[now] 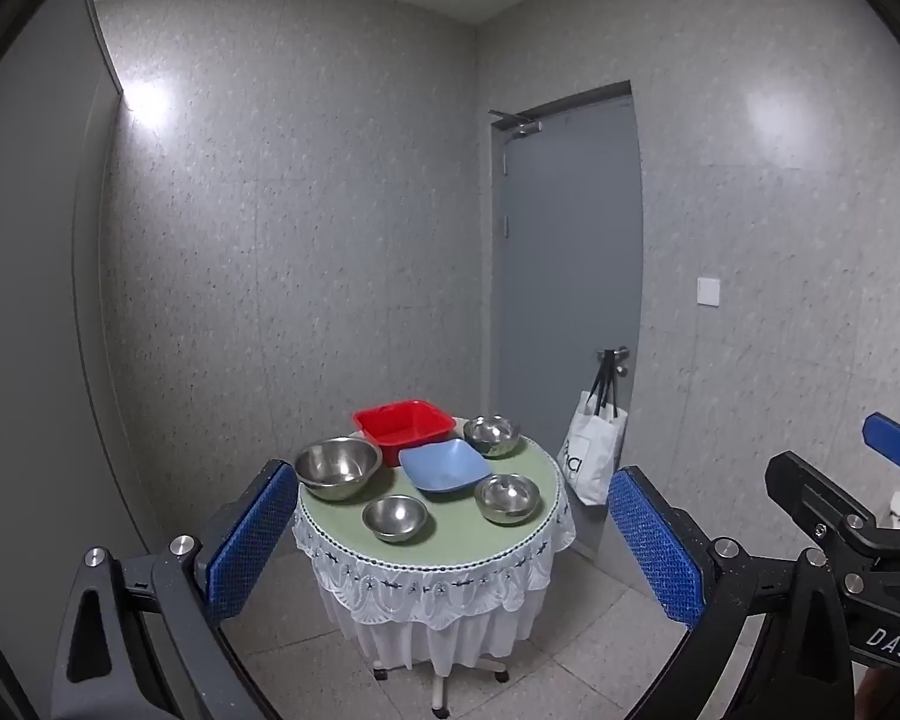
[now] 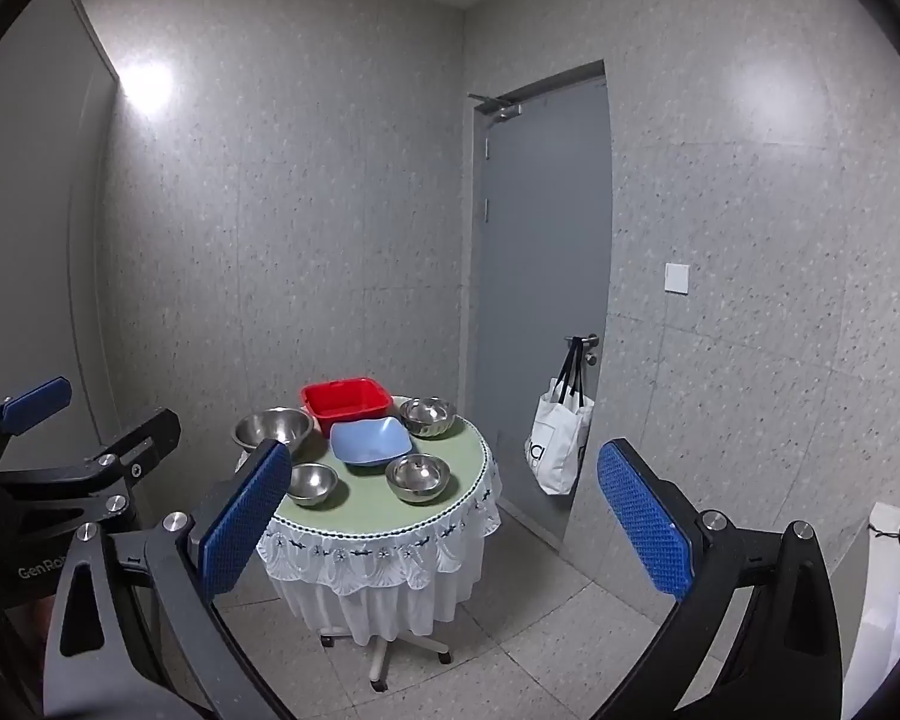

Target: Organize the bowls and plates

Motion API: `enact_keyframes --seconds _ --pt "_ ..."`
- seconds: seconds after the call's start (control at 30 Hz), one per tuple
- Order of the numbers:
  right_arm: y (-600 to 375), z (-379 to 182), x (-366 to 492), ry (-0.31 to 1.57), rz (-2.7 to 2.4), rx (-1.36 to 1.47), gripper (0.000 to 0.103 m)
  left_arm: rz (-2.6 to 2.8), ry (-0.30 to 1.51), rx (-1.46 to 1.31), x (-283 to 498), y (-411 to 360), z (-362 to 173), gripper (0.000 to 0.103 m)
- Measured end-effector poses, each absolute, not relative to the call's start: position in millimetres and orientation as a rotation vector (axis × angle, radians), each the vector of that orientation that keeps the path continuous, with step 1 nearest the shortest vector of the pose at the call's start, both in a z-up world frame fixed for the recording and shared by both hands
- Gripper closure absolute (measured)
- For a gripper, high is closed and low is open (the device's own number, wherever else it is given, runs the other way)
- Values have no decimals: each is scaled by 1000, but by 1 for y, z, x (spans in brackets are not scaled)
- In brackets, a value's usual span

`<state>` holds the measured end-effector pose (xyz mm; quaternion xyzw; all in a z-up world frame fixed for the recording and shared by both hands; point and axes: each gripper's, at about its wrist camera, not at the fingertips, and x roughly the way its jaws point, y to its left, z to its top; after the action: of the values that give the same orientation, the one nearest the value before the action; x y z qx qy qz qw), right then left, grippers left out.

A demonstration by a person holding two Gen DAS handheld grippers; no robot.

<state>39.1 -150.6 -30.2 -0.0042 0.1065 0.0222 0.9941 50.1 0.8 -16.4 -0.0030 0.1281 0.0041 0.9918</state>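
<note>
A small round table (image 1: pixel 450 540) with a green top and white lace skirt stands ahead. On it are a red square tub (image 1: pixel 403 425), a blue square plate (image 1: pixel 445 465), a large steel bowl (image 1: pixel 337 467) at the left, and three smaller steel bowls: back right (image 1: pixel 491 435), front right (image 1: pixel 506 497), front middle (image 1: pixel 395 517). My left gripper (image 1: pixel 453 534) is open and empty, well short of the table. My right gripper (image 2: pixel 444 516) is open and empty too, also at a distance. The same dishes show in the right wrist view, with the blue plate (image 2: pixel 369 441) central.
A grey door (image 1: pixel 564 300) is behind the table at right, with a white tote bag (image 1: pixel 591 456) hanging from its handle. Speckled grey walls close the corner. A white surface with cables (image 2: pixel 894 576) sits at the far right. The floor is tiled.
</note>
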Motion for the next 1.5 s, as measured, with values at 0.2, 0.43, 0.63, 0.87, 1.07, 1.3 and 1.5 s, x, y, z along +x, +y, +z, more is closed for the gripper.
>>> enact_keyframes --seconds 0.2,0.43,0.63,0.87,1.07,1.3,1.5 --pt "-142 -36 38 220 53 -11 0 9 251 -17 49 9 -20 1" --pt "-134 -41 34 228 44 -15 0 1 259 -25 47 13 -24 0" --pt "-136 -37 31 235 41 -13 0 1 259 -26 42 15 -21 0" --pt "-136 -38 28 236 44 -10 0 4 264 -26 38 13 -15 0" --pt "-137 -40 26 243 49 -7 0 7 268 -24 32 14 -16 1" --pt "-141 -40 25 246 44 -7 0 4 268 -20 30 10 -8 0" --pt "-147 -41 26 246 38 -4 0 -1 269 -16 33 7 -6 1"
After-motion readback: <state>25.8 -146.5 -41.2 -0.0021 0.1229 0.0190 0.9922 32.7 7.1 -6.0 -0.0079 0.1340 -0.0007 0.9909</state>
